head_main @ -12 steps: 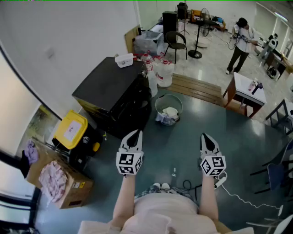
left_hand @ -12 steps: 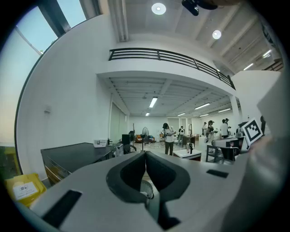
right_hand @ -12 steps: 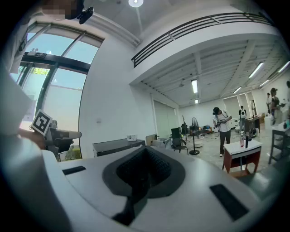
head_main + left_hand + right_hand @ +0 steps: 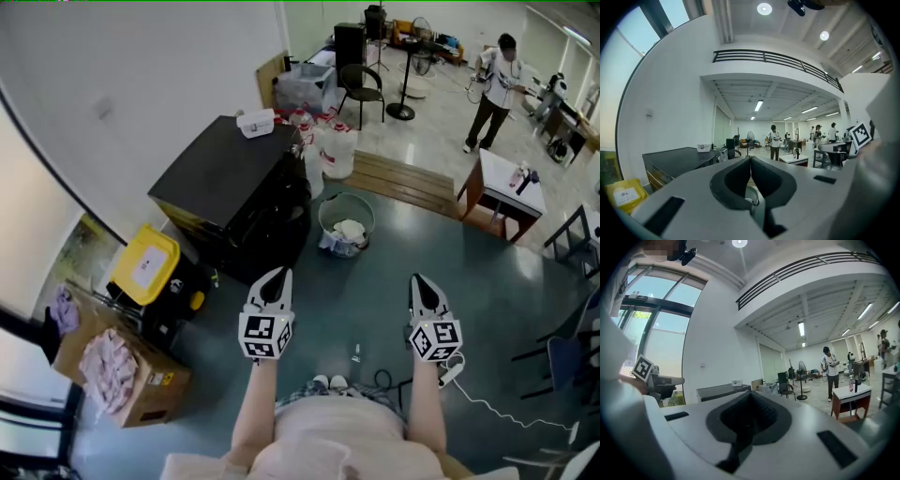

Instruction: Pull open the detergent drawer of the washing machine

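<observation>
Setting: a large indoor hall seen from above; a person stands on a grey floor (image 4: 394, 253) holding a tool in each hand.
Left claw (image 4: 276, 274): closed tight with nothing between its jaws, held level in the air and pointing ahead.
Right claw (image 4: 420, 279): also closed and empty, level, well apart from the left one.
Washing machine (image 4: 230, 178): judged to be the black box-shaped appliance against the white wall, ahead and to the left of the left claw, which is near it but not touching.
Detergent drawer: cannot be made out on the dark front from any view; nothing is seen sticking out of the machine.
Nearby things: a small white box (image 4: 255, 123) on the machine's top, and a round basin (image 4: 345, 220) on the floor just beside it.
Done so far: nothing, as far as can be seen; neither claw is at the machine.
Left to do: likely everything, namely reaching the machine, opening a claw, gripping the drawer front and pulling it out.
</observation>
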Demonstrator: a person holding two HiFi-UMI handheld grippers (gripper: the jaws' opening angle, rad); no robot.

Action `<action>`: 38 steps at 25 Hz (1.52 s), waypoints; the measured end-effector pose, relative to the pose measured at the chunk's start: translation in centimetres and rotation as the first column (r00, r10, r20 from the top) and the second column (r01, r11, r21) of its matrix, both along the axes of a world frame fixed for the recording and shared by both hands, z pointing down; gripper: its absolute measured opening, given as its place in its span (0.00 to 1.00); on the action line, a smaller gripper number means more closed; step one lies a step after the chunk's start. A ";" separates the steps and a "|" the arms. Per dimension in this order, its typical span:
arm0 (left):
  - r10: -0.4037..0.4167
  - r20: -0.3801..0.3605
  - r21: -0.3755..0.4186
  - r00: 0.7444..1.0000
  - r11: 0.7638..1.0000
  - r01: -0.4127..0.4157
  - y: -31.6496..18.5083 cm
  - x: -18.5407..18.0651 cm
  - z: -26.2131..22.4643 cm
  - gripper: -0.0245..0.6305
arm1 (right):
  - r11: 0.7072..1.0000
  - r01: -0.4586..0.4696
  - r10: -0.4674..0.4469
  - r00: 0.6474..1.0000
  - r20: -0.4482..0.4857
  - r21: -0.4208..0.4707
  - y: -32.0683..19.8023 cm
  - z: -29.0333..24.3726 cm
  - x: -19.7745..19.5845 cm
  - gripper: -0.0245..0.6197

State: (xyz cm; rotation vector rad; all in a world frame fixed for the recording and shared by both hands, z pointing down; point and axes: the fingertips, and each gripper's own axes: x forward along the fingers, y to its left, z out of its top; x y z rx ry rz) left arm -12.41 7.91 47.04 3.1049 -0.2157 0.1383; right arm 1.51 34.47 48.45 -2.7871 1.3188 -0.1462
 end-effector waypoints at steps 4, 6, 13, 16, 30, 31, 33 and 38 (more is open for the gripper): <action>-0.002 -0.002 0.000 1.000 1.000 0.002 0.0 0.0 0.0 0.08 | 1.000 -0.002 0.002 1.000 0.004 0.007 0.1 -0.1 0.0 0.06; 0.000 -0.004 0.000 1.000 1.000 0.000 0.0 -0.1 0.0 0.08 | 1.000 -0.002 0.002 1.000 0.005 0.011 0.1 -0.1 -0.1 0.06; 0.010 0.005 -0.006 1.000 1.000 -0.010 0.4 -0.1 0.4 0.08 | 1.000 0.013 -0.013 1.000 0.013 0.001 -0.1 0.2 -0.4 0.06; 0.017 0.008 -0.022 1.000 1.000 -0.017 0.6 -0.3 0.9 0.08 | 1.000 0.021 -0.021 1.000 0.023 -0.001 -0.2 0.5 -0.6 0.06; 0.069 -0.051 -0.068 0.996 0.995 -0.073 0.7 -0.1 0.2 0.54 | 0.988 0.049 -0.053 0.998 0.019 0.144 -1.4 -0.9 -1.2 0.57; 0.069 -0.062 -0.067 0.996 0.995 -0.073 0.6 -0.1 0.1 0.57 | 0.986 0.048 -0.051 0.999 0.015 0.160 -1.5 -1.0 -1.3 0.62; 0.063 -0.080 -0.071 0.995 0.995 -0.069 0.4 -0.3 0.1 0.62 | 0.984 0.054 -0.057 0.998 0.015 0.173 -1.8 -1.1 -1.4 0.71; 0.066 -0.078 -0.051 0.995 0.996 -0.070 0.0 -0.3 -0.1 0.64 | 0.987 0.068 -0.073 0.997 0.029 0.147 -2.8 -0.8 -1.5 0.76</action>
